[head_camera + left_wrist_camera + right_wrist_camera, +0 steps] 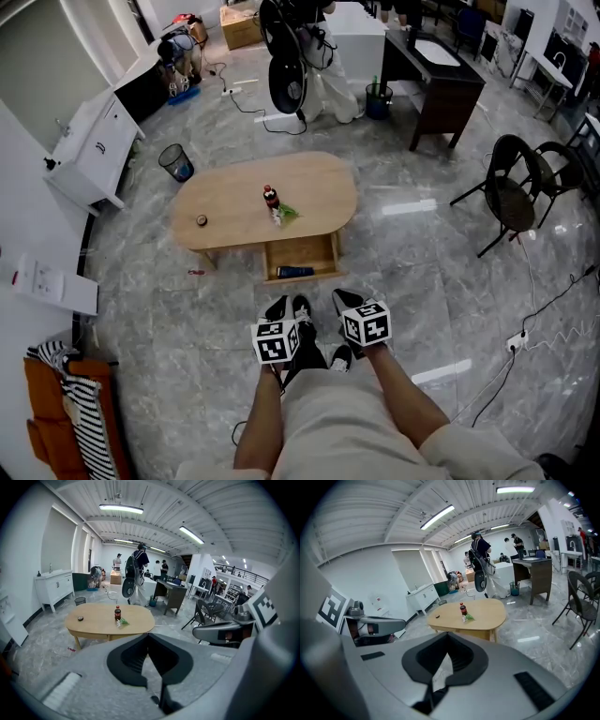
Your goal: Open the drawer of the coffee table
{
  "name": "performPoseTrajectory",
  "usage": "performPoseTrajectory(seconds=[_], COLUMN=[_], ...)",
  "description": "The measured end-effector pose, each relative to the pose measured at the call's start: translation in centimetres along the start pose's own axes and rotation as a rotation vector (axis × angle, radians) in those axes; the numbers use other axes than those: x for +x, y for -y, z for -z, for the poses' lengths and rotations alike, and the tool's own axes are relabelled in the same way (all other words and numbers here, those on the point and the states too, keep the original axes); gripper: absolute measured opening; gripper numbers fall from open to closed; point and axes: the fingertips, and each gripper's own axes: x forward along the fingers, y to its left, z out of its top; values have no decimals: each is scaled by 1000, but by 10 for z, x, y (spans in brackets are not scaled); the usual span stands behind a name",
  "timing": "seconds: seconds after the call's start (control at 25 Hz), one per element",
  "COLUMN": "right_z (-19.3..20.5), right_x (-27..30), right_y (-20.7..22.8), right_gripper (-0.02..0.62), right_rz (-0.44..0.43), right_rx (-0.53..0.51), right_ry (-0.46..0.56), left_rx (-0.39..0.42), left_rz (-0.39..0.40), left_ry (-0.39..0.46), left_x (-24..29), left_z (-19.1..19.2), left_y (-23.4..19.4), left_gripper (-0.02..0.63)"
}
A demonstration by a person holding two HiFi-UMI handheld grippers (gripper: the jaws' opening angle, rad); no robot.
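The oval wooden coffee table (234, 202) stands on the marble floor ahead of me. Its drawer (323, 255) is pulled out toward me and holds a dark blue object (294, 272). A cola bottle (270, 197) and a green wrapper (287, 213) sit on the tabletop. My left gripper (286, 307) and right gripper (345, 298) hang close to my body, well short of the drawer, both shut and empty. The left gripper view shows my left gripper (148, 634) with its jaws together, table (93, 618) beyond. The right gripper view shows my right gripper (448, 633) the same way, table (485, 613) behind.
A small round object (201, 220) lies on the table's left end. A waste bin (176, 162) and white cabinet (94, 150) stand at left, black chairs (514, 192) at right, a dark desk (441, 75) behind. Cables (544, 319) trail across the floor at right. People stand at the back.
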Motion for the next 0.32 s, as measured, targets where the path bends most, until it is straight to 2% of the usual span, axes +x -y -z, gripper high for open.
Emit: performPoseTrajectory(seconds=[0.32], right_z=[-3], right_x=[3], right_y=[-7], right_gripper=[15], right_rz=[-17], right_rx=[-20], right_ry=[-5], left_rx=[7], left_rz=[-3], left_ry=[-8], left_x=[-1], left_z=[-2], left_y=[-4], left_gripper=[12])
